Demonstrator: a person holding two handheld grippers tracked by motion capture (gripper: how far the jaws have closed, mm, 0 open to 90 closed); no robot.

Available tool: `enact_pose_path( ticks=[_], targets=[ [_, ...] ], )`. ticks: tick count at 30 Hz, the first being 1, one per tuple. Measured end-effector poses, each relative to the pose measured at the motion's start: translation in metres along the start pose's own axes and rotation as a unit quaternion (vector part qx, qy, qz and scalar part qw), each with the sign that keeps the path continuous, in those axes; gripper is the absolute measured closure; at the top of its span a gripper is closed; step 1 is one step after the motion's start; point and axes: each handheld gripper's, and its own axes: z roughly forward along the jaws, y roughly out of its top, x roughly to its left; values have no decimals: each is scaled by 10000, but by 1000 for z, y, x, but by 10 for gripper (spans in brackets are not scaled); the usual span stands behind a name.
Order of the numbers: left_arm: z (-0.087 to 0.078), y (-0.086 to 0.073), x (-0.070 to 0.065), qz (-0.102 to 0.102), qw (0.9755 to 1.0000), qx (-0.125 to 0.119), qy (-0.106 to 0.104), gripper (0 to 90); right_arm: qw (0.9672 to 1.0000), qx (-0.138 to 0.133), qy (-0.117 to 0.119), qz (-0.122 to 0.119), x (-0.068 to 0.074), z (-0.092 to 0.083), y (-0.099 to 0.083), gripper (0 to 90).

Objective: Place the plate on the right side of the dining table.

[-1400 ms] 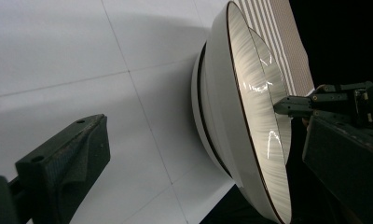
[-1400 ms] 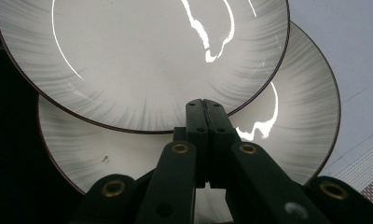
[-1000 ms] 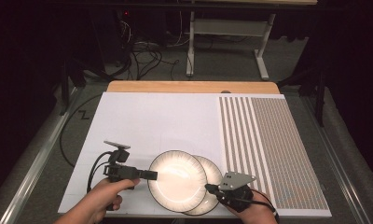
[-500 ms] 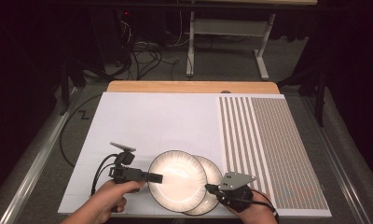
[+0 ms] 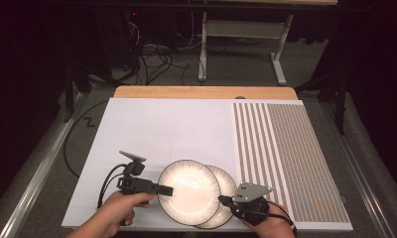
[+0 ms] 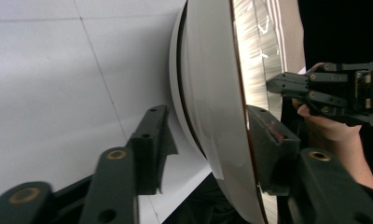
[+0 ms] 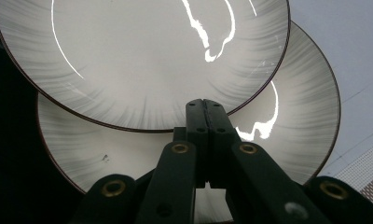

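The left tool [image 5: 167, 189] has just been closing its jaws astride the rim of the upper plate [image 5: 189, 191], stacked on the lower plate [image 5: 225, 184] at the surface's [image 5: 152, 129] near edge, while the right tool [image 5: 222, 199], pressed together, steadies the lower one; next likely comes a firm pinch and lift.

Before you lies a white table sheet [image 5: 162, 129]; its right part carries a striped and dotted panel [image 5: 291, 158]; a wooden edge [image 5: 201, 92] runs along the far side; beyond it, floor cables [image 5: 152, 52] and a metal stand [image 5: 236, 29].
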Motion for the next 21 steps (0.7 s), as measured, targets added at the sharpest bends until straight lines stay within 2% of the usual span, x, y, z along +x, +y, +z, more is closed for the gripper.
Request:
enact_pose_path(
  ticks=[4, 10, 15, 21],
  targets=[
    [0, 0, -2, 34, 10000, -18, 32, 614, 10000, 7, -1, 7, 0, 0, 0, 900],
    [2, 0, -4, 97, 9999, 47, 128, 674, 10000, 27, 0, 14, 0, 0, 0, 900],
    [4, -1, -5, 167, 9997, -6, 162, 724, 10000, 25, 2, 15, 0, 0, 0, 900],
    [4, -1, -6, 202, 9996, -40, 203, 730, 10000, 18, -10, 21, 1, 0, 0, 900]
  ],
)
